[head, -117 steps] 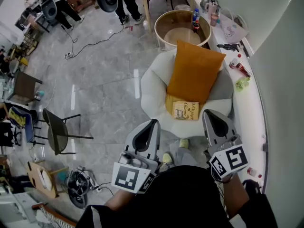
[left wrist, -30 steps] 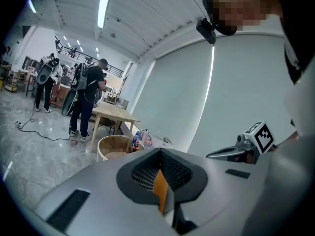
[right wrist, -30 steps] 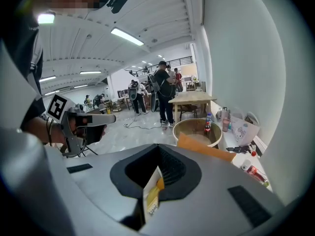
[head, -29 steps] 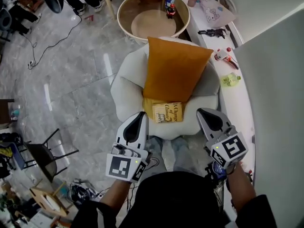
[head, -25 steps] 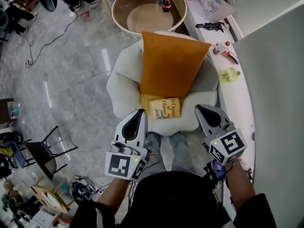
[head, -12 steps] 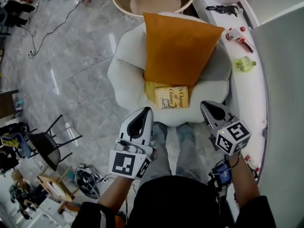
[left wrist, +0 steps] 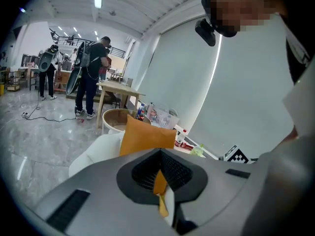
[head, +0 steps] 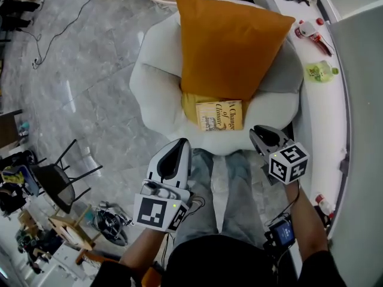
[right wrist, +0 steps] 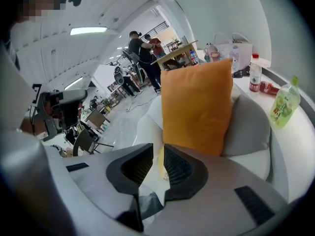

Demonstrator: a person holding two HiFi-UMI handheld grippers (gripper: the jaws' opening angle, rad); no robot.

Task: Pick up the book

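A yellow book point(head: 219, 115) is seen lying flat on the seat of a white armchair point(head: 157, 94). Its far edge is set at the foot of an orange cushion point(head: 230, 43), which is propped upright against the chair's back. The book is touched by neither gripper.

The left gripper point(head: 179, 146) is held just short of the seat's front edge, to the book's lower left in the head view. Its jaws are clenched tip to tip with nothing caught between them. Only a sliver of the cushion is glimpsed through the slit behind the tips.

The right gripper point(head: 264, 133) is held by the seat's front right corner, near the book's right edge but apart from it. Its jaws are being opened and a narrow gap is shown between the pads. Nothing is gripped there, and the chair and a strip of yellow are seen beyond. Both grippers are pointed down toward the chair.

The person's legs point(head: 222, 181), in pale jeans, are seen just before the seat front, between the two grippers. A green bottle point(head: 321, 72) is seen on the white ledge point(head: 326, 136) to the armchair's right. A dark chair point(head: 58, 183) is seen on the marble floor point(head: 78, 88), well off to the left.
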